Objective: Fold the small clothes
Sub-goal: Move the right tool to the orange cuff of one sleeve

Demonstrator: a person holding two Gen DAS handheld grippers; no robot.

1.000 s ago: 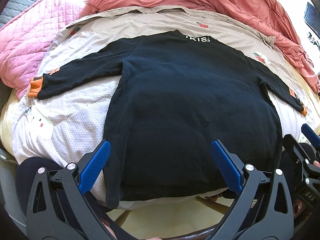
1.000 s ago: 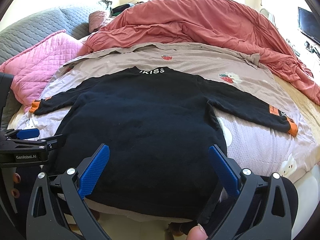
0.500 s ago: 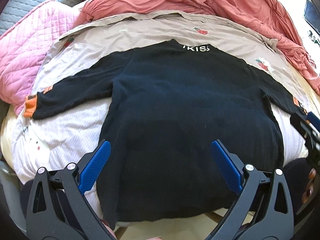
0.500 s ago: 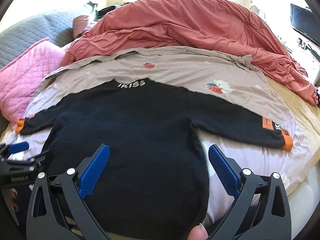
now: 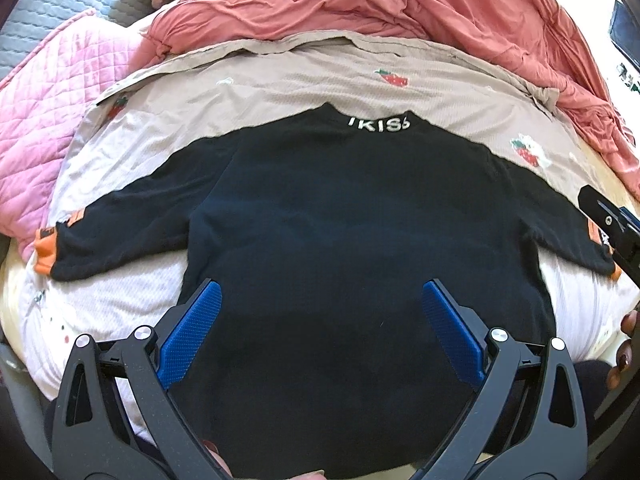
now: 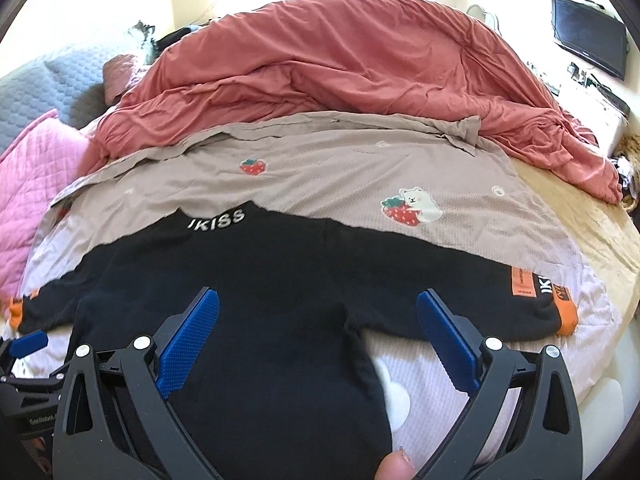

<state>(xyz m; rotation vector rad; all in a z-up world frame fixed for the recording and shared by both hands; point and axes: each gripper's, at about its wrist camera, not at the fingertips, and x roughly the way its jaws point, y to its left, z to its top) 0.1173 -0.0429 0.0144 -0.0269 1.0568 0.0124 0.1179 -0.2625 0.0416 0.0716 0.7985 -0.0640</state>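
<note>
1. Currently, black long-sleeved knit sweater with orange cuffs and white "IKISS" collar lettering (image 5: 360, 216) lies flat, sleeves spread, on the bed; collar at the far end, hem toward the camera.
2. Left gripper (image 5: 320, 332): blue-padded jaws spread wide, holding nothing, over the sweater's lower body near the hem.
3. Right gripper (image 6: 318, 336): jaws likewise wide apart and empty, over the sweater's right armpit; right sleeve cuff (image 6: 560, 308) lies beyond its right finger.
4. Surface: beige-and-lilac sheet printed with strawberries and bears (image 6: 360, 176) under the sweater. Crumpled salmon-red duvet (image 6: 360, 60) heaped behind it; pink quilted blanket (image 5: 48, 120) to the left, grey quilted headboard (image 6: 44, 88) beyond.
5. Room: dark wall-mounted screen (image 6: 588, 36) upper right, bright window behind the duvet.
6. Hidden: sweater hem covered by gripper bodies in both views; contact between fingers and fabric cannot be determined. Small text on the orange sleeve patch unreadable.
</note>
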